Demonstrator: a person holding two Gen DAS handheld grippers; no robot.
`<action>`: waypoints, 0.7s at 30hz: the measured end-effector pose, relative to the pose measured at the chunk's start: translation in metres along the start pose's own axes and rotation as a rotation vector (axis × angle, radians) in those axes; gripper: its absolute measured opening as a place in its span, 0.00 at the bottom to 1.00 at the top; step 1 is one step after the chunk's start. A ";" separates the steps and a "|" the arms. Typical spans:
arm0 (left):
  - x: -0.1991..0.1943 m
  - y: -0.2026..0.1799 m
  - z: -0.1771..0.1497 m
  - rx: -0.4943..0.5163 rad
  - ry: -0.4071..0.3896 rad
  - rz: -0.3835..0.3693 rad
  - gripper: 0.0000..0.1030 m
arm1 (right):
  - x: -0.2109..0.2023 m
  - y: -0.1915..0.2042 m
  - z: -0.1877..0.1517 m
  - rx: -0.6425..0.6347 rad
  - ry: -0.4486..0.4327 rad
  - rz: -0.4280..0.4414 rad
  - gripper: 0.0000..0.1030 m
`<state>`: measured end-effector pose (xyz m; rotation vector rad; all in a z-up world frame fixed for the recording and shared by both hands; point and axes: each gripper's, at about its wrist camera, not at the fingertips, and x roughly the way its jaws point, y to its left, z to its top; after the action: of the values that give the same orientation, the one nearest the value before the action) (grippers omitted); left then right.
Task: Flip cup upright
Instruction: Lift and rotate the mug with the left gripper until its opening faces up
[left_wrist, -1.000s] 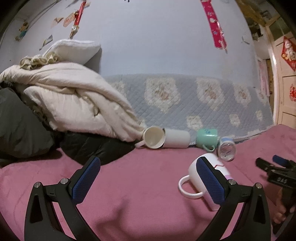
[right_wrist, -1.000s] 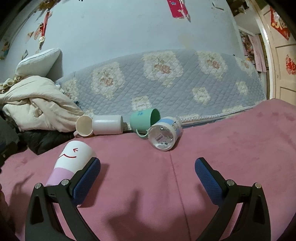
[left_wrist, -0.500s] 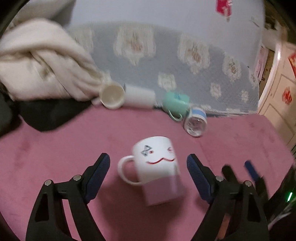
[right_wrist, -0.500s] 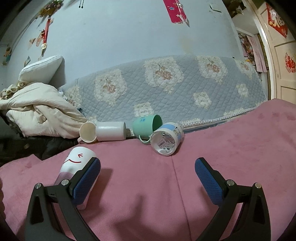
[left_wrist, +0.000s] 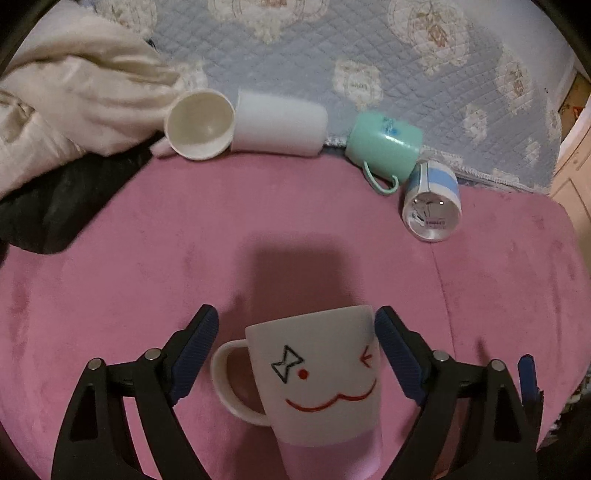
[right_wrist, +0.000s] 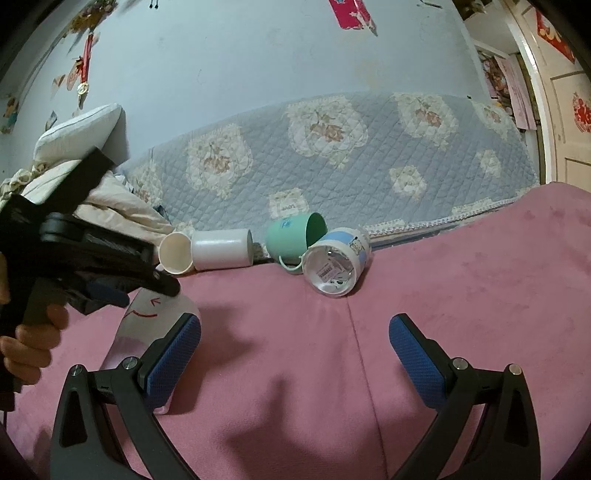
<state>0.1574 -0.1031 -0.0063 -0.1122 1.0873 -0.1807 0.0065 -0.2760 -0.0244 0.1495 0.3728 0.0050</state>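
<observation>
Mug (left_wrist: 317, 373) with the smiley now sits low centre between the wide-open left hand-held gripper (left_wrist: 295, 354), which has closed in; right hand-held gripper (right_wrist: 295, 354) waits, wide and empty

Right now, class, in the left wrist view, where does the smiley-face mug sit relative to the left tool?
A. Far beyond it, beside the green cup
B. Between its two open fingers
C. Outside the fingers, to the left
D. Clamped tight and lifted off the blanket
B: the smiley-face mug lies on the pink blanket between the spread fingers of the left tool, with gaps showing at both pads.
</observation>
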 end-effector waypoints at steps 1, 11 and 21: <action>0.002 0.002 -0.001 -0.013 0.013 -0.025 0.85 | 0.000 -0.001 0.001 0.002 0.000 0.001 1.00; 0.022 0.009 -0.001 -0.051 0.078 -0.079 0.80 | 0.003 -0.006 0.002 0.029 0.013 0.001 1.00; -0.053 -0.012 -0.011 0.141 -0.227 0.064 0.79 | 0.005 -0.014 0.001 0.062 0.026 -0.003 1.00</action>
<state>0.1222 -0.1039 0.0370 0.0285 0.8485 -0.1820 0.0114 -0.2895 -0.0275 0.2102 0.3995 -0.0078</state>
